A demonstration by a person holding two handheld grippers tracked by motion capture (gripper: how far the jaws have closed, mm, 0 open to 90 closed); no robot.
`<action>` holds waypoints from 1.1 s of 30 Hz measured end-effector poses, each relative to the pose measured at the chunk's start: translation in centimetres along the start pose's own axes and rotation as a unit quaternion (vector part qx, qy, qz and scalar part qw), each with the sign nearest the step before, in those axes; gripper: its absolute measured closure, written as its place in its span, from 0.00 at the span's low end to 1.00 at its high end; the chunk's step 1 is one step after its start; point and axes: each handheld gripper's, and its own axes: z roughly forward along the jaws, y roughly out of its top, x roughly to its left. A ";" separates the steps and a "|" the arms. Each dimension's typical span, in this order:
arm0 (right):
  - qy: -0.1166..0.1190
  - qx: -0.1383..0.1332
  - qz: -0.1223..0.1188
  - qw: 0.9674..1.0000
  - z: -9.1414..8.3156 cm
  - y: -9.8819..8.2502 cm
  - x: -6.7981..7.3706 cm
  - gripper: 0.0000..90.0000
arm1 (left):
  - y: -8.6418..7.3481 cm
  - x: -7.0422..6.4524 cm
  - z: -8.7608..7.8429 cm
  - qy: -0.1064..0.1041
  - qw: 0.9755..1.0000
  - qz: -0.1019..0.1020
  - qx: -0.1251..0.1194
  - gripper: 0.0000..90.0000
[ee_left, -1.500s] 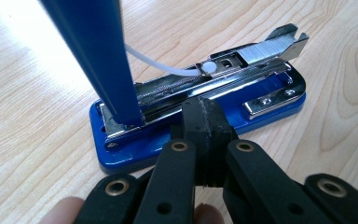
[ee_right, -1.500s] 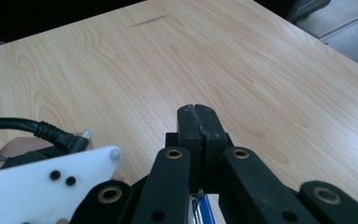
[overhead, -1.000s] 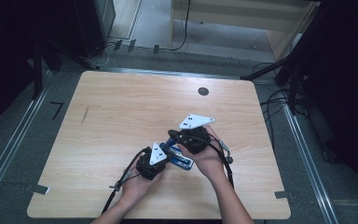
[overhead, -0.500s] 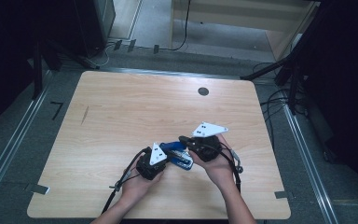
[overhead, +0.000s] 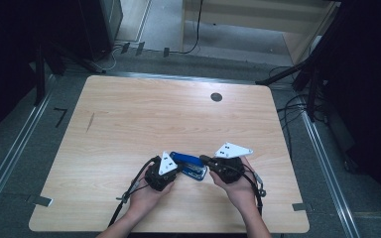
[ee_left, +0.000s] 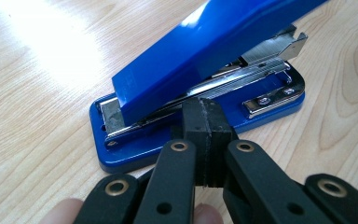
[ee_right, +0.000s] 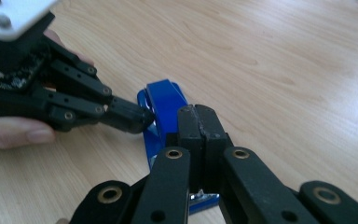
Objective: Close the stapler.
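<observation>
Stapler (ee_left: 200, 60), blue and bearing no legible writing, sits between left tongs (ee_left: 204, 122) and right tongs (ee_right: 196, 122), both closed empty.

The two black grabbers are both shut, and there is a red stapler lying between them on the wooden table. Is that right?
Almost. The stapler is blue, not red, as the left gripper view shows plainly. The rest holds: it lies on the wooden table between the left gripper and the right gripper, and both have their jaws shut.
</observation>
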 end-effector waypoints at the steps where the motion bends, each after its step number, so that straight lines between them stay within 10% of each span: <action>1: -0.001 0.002 0.001 1.000 0.0 -0.2 0.0 1.00 | 0.0 0.0 0.0 0.000 1.000 0.000 0.000 1.00; 33: -0.038 0.006 0.004 0.999 0.9 -3.0 1.4 1.00 | 0.0 0.1 0.0 0.000 1.000 -0.004 0.001 1.00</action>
